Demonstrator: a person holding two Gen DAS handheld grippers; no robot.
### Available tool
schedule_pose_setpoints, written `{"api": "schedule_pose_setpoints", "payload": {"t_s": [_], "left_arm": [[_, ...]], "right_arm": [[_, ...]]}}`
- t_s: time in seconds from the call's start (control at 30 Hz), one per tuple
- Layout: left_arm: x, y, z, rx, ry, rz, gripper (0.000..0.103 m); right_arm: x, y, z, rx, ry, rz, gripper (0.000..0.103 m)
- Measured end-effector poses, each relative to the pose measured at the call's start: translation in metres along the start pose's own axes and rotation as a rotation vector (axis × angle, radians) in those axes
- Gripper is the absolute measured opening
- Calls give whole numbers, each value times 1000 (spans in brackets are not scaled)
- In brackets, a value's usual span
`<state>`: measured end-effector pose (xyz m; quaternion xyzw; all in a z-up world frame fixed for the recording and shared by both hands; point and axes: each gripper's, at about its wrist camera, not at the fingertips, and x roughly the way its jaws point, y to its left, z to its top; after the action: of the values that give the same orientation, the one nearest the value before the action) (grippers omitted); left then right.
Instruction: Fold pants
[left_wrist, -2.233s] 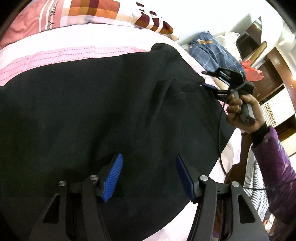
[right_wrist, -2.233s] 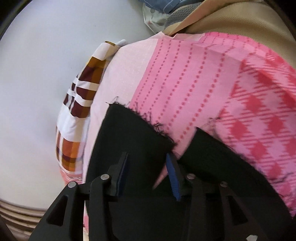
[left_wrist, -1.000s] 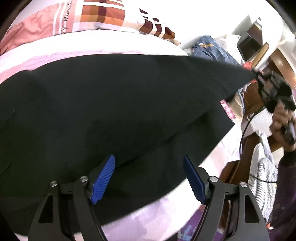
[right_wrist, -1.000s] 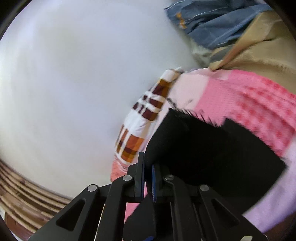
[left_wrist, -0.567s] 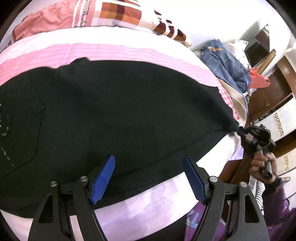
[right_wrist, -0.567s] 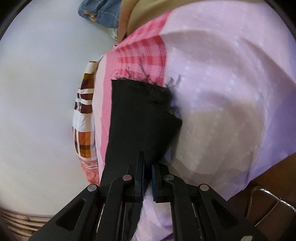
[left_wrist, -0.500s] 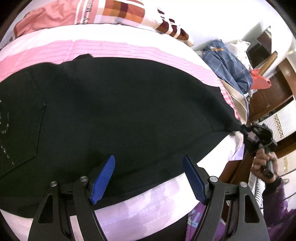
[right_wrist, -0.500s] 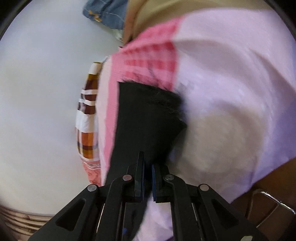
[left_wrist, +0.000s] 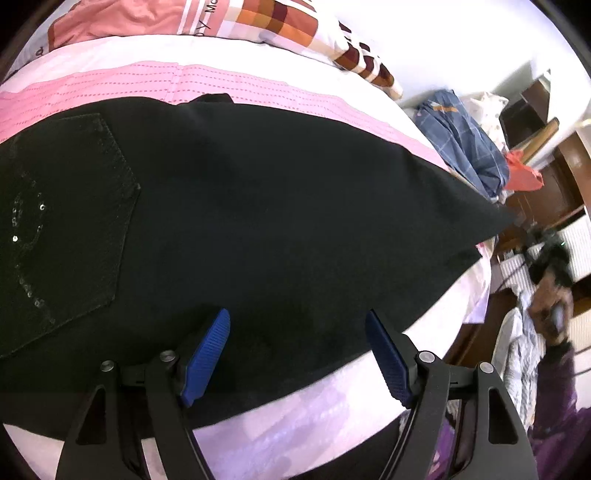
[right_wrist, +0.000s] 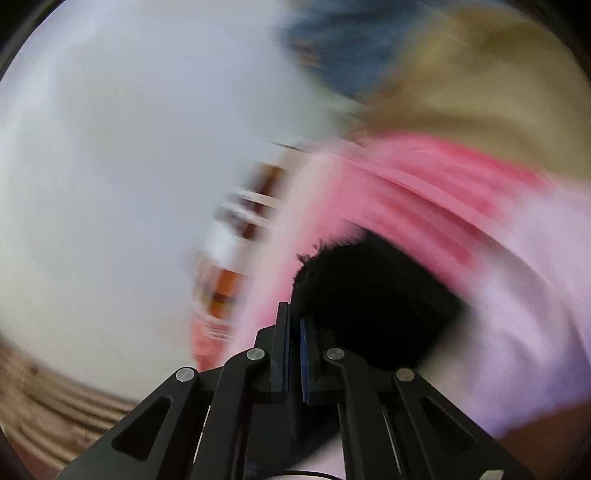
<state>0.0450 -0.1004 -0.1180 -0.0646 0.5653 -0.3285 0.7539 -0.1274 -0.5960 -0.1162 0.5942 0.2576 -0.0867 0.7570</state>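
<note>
Left wrist view shows the bed (left_wrist: 280, 439) bearing the black pants (left_wrist: 258, 221) laid flat; right gripper (right_wrist: 293, 354), jaws pinched on the hem, should pull taut; left gripper (left_wrist: 297, 354), jaws wide and empty, could pin the cloth.

One pair of black pants (left_wrist: 280, 221) is lying on one bed (left_wrist: 258, 85), one patterned pillow (left_wrist: 280, 22) is sitting behind it, and two claws are showing: left claw (left_wrist: 297, 354), right claw (right_wrist: 293, 350).
</note>
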Motion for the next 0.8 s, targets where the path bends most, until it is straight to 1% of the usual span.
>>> {"api": "schedule_pose_setpoints", "payload": {"t_s": [0.03, 0.1, 0.17, 0.2, 0.23, 0.3, 0.33, 0.37, 0.4, 0.43, 0.47, 0.5, 0.53, 0.6, 0.63, 0.67, 0.7, 0.8], "left_arm": [[0, -1, -1, 15, 7, 3, 76], [0, -5, -1, 46, 25, 15, 76], [1, -9, -1, 72, 40, 28, 76], [2, -10, -1, 85, 49, 34, 76], [3, -12, 0, 95, 56, 38, 76], [3, -12, 0, 102, 63, 38, 76], [3, -12, 1, 99, 63, 36, 76], [3, -11, 1, 93, 63, 34, 76], [3, -10, 0, 88, 62, 31, 76], [3, -9, 0, 81, 59, 28, 76], [3, -8, 0, 72, 55, 25, 76], [3, -8, 0, 67, 52, 24, 76], [3, -6, -1, 62, 49, 24, 76], [3, -6, 0, 59, 48, 30, 77], [2, -5, 0, 60, 49, 33, 77], [3, -6, 0, 62, 50, 37, 77], [3, -6, 0, 62, 51, 41, 77], [4, -8, 0, 64, 56, 51, 77]], "right_arm": [[-5, -40, -12, 83, 14, -68, 5], [-17, -87, -31, 190, 23, -121, 5], [-25, -99, -37, 196, 16, -162, 5], [-28, -96, -34, 181, 4, -178, 5], [-32, -85, -26, 149, -30, -180, 5], [-28, -55, -9, 58, -67, -187, 5], [-21, -34, 2, -14, -61, -185, 7], [-6, -13, 16, -82, -12, -142, 9], [8, -1, 25, -118, 49, -107, 18], [25, 9, 38, -148, 96, -101, 29], [39, 21, 50, -185, 100, -124, 30], [48, 29, 57, -215, 112, -119, 32], [65, 35, 67, -251, 156, -119, 35], [88, 40, 82, -275, 187, -193, 40], [95, 40, 85, -282, 212, -202, 41], [103, 39, 88, -284, 229, -232, 41], [108, 35, 88, -281, 237, -268, 43], [125, 23, 88, -243, 325, -254, 43]]}}
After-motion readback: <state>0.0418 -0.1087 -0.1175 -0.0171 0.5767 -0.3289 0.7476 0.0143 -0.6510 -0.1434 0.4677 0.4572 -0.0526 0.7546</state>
